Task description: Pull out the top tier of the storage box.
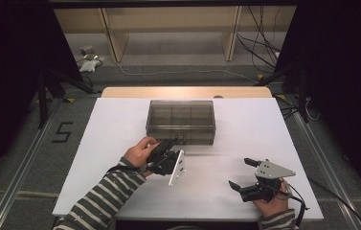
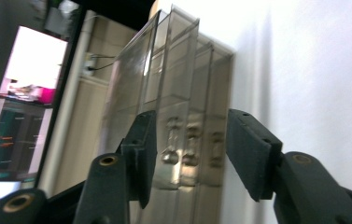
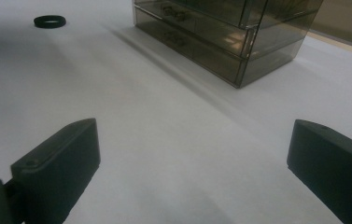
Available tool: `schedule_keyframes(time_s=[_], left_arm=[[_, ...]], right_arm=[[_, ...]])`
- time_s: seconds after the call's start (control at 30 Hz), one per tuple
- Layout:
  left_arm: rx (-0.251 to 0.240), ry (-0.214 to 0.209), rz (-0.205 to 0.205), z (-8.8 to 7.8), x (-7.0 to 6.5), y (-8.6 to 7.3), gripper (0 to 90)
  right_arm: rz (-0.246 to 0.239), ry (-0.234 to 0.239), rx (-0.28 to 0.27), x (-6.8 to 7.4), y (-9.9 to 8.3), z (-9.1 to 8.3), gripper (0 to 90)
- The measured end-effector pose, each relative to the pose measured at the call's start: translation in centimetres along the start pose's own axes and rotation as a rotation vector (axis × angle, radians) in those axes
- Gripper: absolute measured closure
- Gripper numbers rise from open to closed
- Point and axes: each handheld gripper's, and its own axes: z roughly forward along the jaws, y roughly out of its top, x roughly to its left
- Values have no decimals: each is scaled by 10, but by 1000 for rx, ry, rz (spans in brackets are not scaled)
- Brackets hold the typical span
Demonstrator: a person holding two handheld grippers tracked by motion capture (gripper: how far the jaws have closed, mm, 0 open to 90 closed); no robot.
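A smoky see-through drawer box (image 1: 181,121) stands at the middle back of the white table. My left gripper (image 1: 175,142) is rolled on its side and reaches the box's front lower left. In the left gripper view its jaws (image 2: 190,140) are open, with the box front (image 2: 178,93) and its small drawer handles (image 2: 183,144) seen in the gap; the pads press on nothing. My right gripper (image 1: 241,173) rests low at the front right, wide open and holding nothing. The right gripper view (image 3: 192,149) looks across bare table to the box (image 3: 229,32).
A small black ring (image 3: 50,21) lies on the white table sheet (image 1: 245,124), left of the box in the right gripper view. Behind the table are a wooden edge (image 1: 187,91), wooden shelving (image 1: 168,28), floor cables (image 1: 259,48) and dark stand legs (image 1: 49,86).
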Motion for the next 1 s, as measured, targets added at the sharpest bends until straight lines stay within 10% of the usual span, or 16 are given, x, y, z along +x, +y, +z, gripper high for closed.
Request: schedule_keyframes(time_s=[1.0], left_arm=[[-243, -238, -502, -31, 50, -11, 557]], right_arm=[[-6, 1, 2, 1, 0, 1, 37]])
